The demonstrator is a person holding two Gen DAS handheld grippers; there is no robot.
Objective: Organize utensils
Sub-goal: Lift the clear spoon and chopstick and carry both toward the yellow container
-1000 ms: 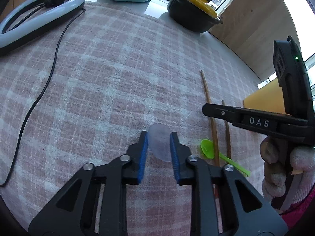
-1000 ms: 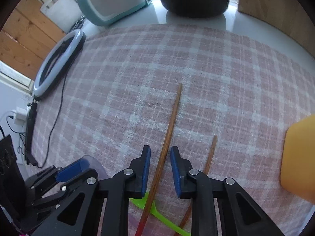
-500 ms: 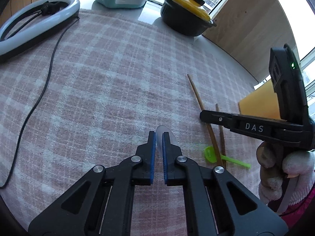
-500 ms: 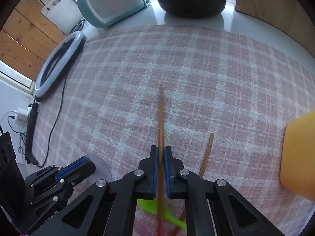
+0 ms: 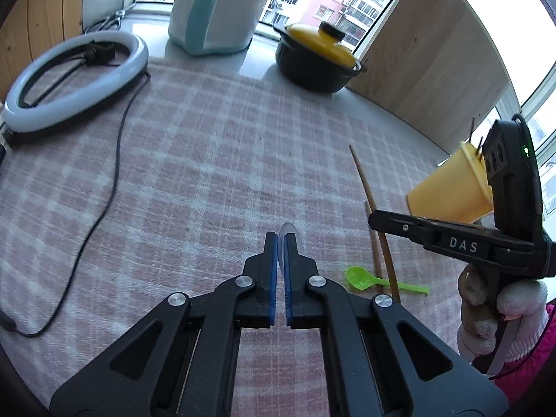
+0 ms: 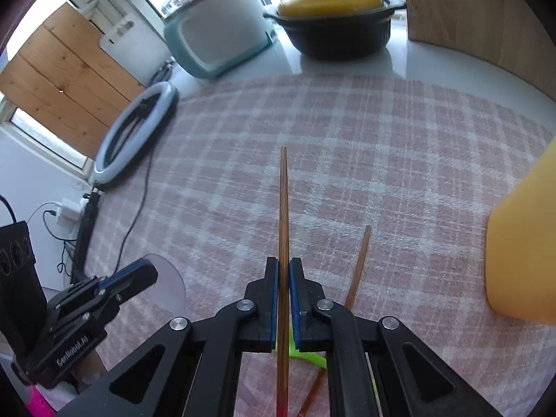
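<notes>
Left hand-held gripper point(image 5: 280, 243) pinches clear spoon point(image 5: 291, 232); right hand-held gripper point(image 6: 284, 271) pinches chopstick point(image 6: 284, 208); sticks protrude from yellow cup point(image 5: 451, 191).

A pink plaid cloth point(image 5: 215, 160) covers the table. At ten o'clock lies a ring light point(image 5: 74, 80), its black cable point(image 5: 114, 160) trailing across the cloth toward eight o'clock. At twelve o'clock, beyond the cloth's edge, stands a white and teal appliance point(image 5: 217, 10). Just beside it at one o'clock sits a black pot point(image 5: 318, 66) with a yellow lid point(image 5: 321, 43). A wooden panel point(image 5: 431, 45) rises at two o'clock.
</notes>
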